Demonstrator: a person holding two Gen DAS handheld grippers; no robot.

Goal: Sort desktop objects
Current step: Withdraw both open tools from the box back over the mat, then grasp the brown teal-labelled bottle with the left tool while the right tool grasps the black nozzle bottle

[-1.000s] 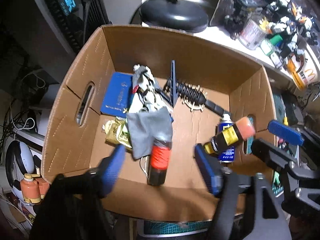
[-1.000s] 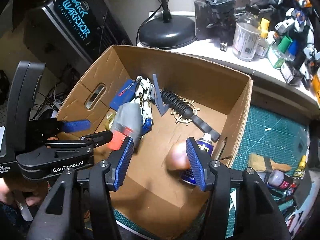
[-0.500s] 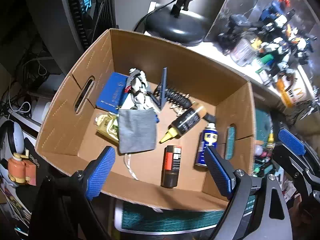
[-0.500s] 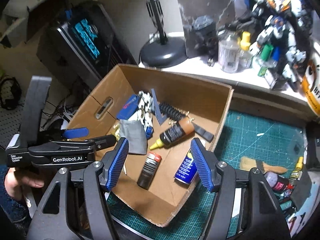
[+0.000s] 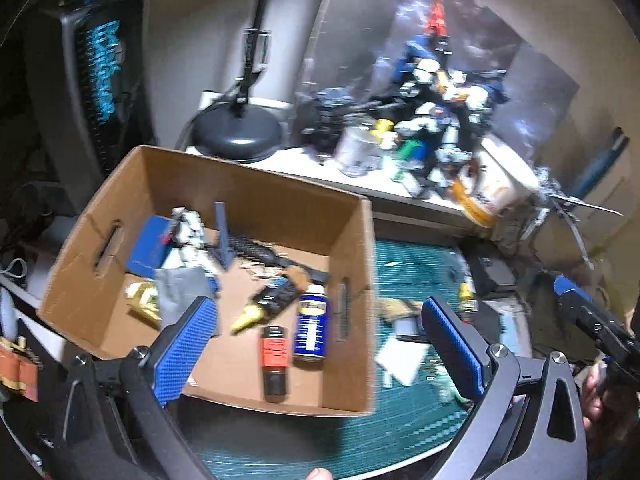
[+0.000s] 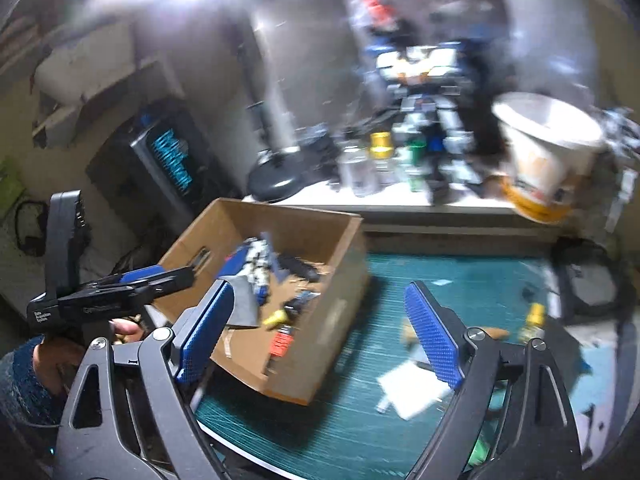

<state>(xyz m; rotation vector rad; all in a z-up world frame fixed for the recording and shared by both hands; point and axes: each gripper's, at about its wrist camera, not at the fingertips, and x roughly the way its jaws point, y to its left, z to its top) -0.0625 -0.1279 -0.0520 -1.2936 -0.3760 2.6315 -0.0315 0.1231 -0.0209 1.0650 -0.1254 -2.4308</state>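
Note:
An open cardboard box stands on the green cutting mat. Inside lie a blue spray can, a dark bottle with a red label, a black glue bottle with a yellow tip, a grey pouch, a white robot figure and a black brush. My left gripper hangs open above the box's near right corner, nothing between its fingers. My right gripper is open too, over the box's right wall and the mat. Both views are blurred.
On the mat right of the box lie a white paper, a small yellow-capped bottle and other bits. The white shelf behind carries a lamp base, jars, robot models and a paper cup. A black computer tower stands left.
Both grippers have risen and drawn back to the right, away from the box. The red-label bottle and the glue bottle, released earlier, now lie still on the box floor.

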